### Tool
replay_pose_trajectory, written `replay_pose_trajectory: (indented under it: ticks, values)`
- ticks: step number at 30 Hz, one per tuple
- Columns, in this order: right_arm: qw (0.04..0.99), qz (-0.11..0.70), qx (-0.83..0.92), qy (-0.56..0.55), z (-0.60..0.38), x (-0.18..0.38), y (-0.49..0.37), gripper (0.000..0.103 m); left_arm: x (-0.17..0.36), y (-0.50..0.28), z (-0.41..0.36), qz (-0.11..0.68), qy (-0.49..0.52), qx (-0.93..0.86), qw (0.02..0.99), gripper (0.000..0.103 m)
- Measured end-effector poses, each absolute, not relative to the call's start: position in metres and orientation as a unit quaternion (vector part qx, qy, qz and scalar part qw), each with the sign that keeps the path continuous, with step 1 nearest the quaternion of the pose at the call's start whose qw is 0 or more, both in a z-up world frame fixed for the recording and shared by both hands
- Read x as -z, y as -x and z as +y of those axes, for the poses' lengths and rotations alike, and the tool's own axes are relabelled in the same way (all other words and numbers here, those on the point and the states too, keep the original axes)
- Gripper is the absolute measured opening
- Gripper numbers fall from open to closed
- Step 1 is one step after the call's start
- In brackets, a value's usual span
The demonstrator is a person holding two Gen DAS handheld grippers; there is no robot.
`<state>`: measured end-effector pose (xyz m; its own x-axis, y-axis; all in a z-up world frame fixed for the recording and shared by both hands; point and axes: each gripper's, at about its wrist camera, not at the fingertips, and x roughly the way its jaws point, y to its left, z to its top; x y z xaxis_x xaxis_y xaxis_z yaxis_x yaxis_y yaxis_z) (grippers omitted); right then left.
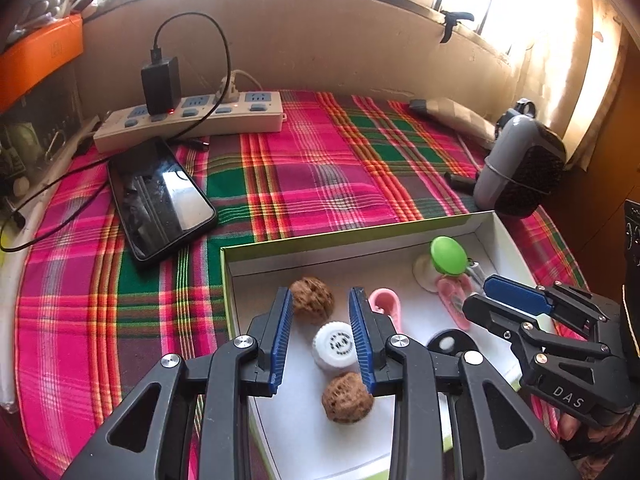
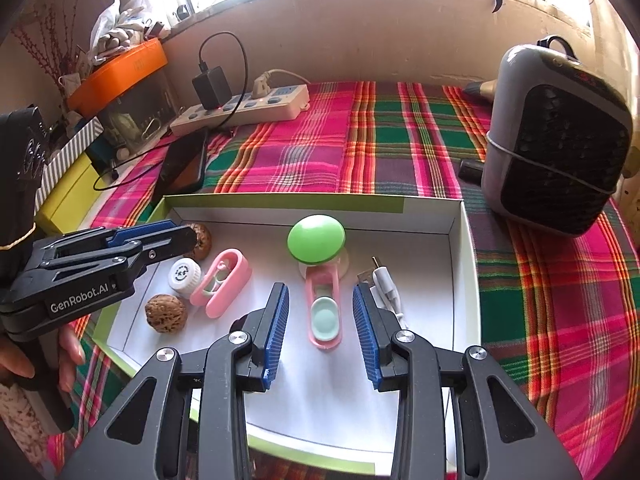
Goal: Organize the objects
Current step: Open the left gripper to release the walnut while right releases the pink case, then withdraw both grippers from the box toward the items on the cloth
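A shallow box point(image 2: 466, 240) sits on the cloth-covered table point(image 2: 400, 140). In it, two walnuts point(image 2: 166, 313) and a bottle cap point(image 2: 184, 274) lie at the left, a clip point(image 2: 222, 282) beside them, a round-topped piece point(image 2: 316, 240) behind centre, a cable point(image 2: 386, 286) at the right. Behind the box lie a phone point(image 1: 160, 196) and a power strip point(image 1: 192, 120); what seems a small heater point(image 2: 556, 140) stands right

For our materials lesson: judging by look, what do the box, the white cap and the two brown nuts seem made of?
Box: apparently cardboard, matte white inside, with thin folded walls.
White cap: probably plastic, smooth, with a ribbed edge.
Brown nuts: natural shell, rough, wrinkled and dull.
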<state>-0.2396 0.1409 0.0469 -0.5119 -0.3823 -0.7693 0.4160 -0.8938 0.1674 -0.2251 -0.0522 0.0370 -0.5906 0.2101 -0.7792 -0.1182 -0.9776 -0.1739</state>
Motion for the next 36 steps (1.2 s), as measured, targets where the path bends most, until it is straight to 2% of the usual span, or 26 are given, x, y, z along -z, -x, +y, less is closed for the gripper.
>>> replay_pose_trajectory:
  ticks: [21,36]
  values:
    - [0.224,0.011,0.881,-0.416,0.163,-0.064,0.187,0.035,-0.059,0.152,-0.048,-0.048,0.413,-0.903,0.107,0.028]
    - [0.256,-0.015,0.867,-0.426,0.171,-0.053,0.142,0.035,-0.047,0.094,-0.054,-0.053,0.411,-0.903,0.108,0.028]
